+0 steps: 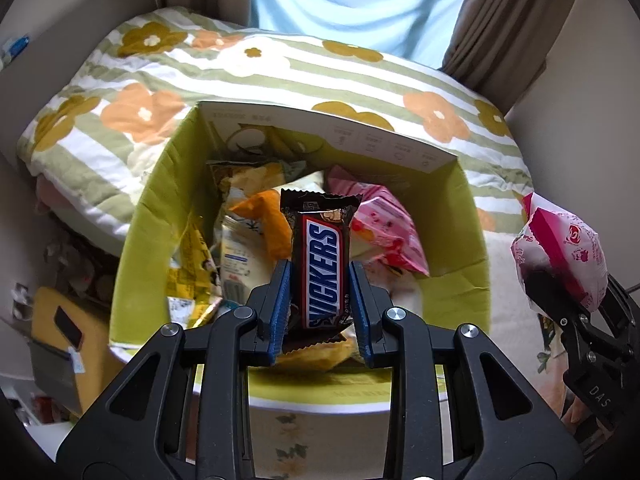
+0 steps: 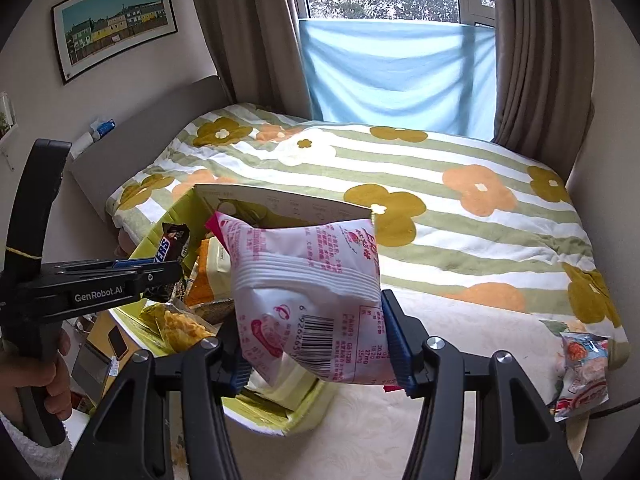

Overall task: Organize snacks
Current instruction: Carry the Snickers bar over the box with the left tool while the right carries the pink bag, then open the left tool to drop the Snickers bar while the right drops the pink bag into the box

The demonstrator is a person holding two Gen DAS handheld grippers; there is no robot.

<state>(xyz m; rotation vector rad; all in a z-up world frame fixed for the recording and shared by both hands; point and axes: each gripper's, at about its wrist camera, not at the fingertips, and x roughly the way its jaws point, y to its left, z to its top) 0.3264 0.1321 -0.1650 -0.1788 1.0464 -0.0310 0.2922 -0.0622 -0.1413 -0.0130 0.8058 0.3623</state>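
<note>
The left gripper (image 1: 320, 288) has its jaws closed on the lower half of a Snickers bar (image 1: 322, 262), which stands upright directly over the open green cardboard box (image 1: 132, 264). The right gripper (image 2: 316, 344) has its jaws pinched on a puffy pink-and-white snack bag (image 2: 308, 292), held at the box's right side, partly over its near corner.

The box already holds a loose heap — an orange packet (image 1: 266, 222), a pink packet (image 1: 384, 232), yellow wrappers (image 1: 192, 256) — so the step in hand looks like dropping both items in.

To do it well, I would lower the bar toward a gap in the pile before opening the jaws, rather than letting go from height; a stiff bar can bounce off slick wrappers. It is gripped low, so its top may tip as it goes down — keep it clear of the raised back flap (image 1: 332, 132).

The bag is air-filled and held only across its middle, so it could slide or swing. Bring it fully over the opening first, past the near wall, then ease the jaws apart. One more bag (image 2: 584, 372) lies on the bed (image 2: 500, 264) to the right, well apart from the box, and probably goes in too.
</note>
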